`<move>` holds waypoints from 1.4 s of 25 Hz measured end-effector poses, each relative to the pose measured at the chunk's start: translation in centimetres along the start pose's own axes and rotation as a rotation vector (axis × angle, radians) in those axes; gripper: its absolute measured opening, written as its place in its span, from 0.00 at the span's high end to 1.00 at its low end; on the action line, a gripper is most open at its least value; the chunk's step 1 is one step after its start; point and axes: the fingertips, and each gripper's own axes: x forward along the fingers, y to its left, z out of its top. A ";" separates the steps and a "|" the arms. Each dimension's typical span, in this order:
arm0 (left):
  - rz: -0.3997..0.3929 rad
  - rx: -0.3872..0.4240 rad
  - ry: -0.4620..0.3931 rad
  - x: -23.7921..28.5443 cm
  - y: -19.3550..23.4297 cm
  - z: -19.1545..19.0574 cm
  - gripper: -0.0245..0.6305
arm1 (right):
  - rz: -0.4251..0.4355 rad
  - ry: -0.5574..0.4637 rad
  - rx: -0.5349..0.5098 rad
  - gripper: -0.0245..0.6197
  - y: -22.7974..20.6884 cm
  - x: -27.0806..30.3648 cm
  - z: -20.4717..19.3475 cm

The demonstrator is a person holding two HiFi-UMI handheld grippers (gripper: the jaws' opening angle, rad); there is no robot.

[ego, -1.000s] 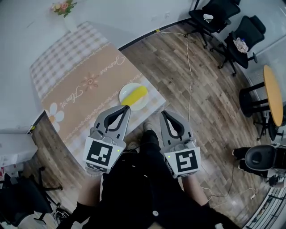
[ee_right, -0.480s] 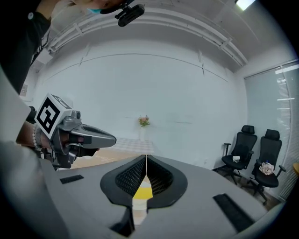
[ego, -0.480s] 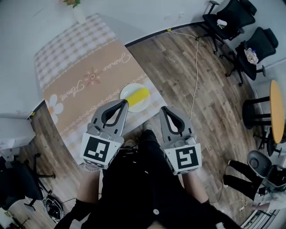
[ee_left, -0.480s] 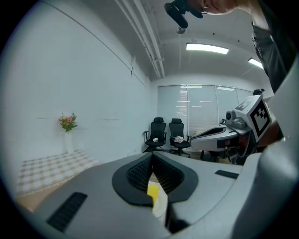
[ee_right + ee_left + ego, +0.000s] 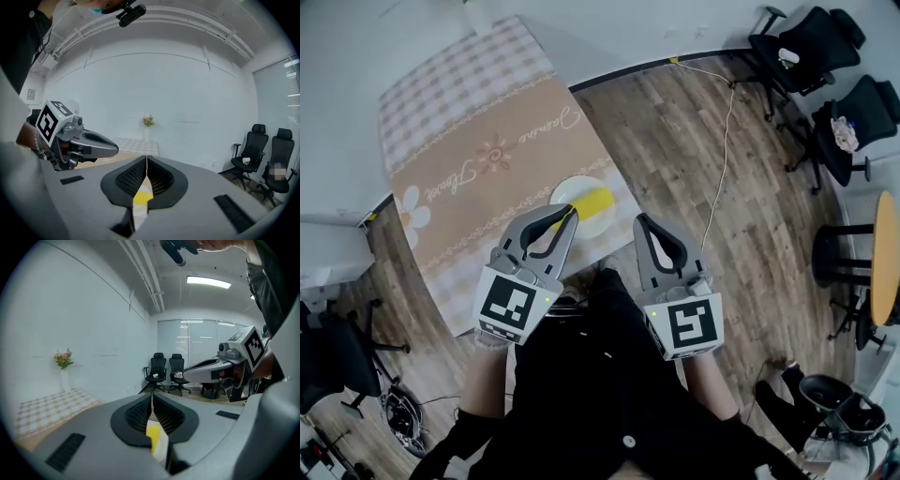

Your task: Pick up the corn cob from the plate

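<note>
- The long yellow corn cob [image 5: 593,199] lies on a round white plate [image 5: 562,191]. The plate sits near the corner of the table with the peach and checked cloth [image 5: 478,141].
- The left gripper [image 5: 569,213] has its jaws pressed together, holding nothing. Its tip is over the plate's near rim, just beside the corn.
- The right gripper [image 5: 639,222] is pressed together too, and empty, just beside the table's corner.
- A white vase with pink flowers [image 5: 64,369] stands at the table's far end, well apart.
- Wide cloth spreads left of the plate.
- Black office chairs [image 5: 825,56] and a thin white cable [image 5: 717,159] are on the brown wood floor [image 5: 750,225], well apart.
</note>
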 end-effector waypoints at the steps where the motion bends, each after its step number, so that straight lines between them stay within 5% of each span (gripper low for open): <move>1: -0.004 0.019 -0.004 0.4 0.0 -0.1 0.94 | 0.010 0.000 -0.002 0.90 -0.1 0.2 0.0; 11: 0.042 0.022 0.066 3.2 1.3 -1.9 0.94 | 0.087 0.020 -0.018 0.90 -1.7 2.1 -0.4; 15: 0.031 0.033 0.114 4.3 1.3 -3.5 0.80 | 0.113 0.022 -0.027 0.90 -2.1 2.8 -0.6; 25: -0.008 0.120 0.379 7.2 0.1 -12.2 0.64 | 0.176 0.049 -0.029 0.90 -2.8 4.4 -1.4; 29: -0.019 0.171 0.450 8.2 -0.1 -14.4 0.59 | 0.196 0.046 -0.032 0.90 -3.2 5.0 -1.6; 35: -0.030 0.143 0.504 9.6 0.2 -16.6 0.57 | 0.237 0.081 -0.035 0.90 -3.5 5.8 -2.3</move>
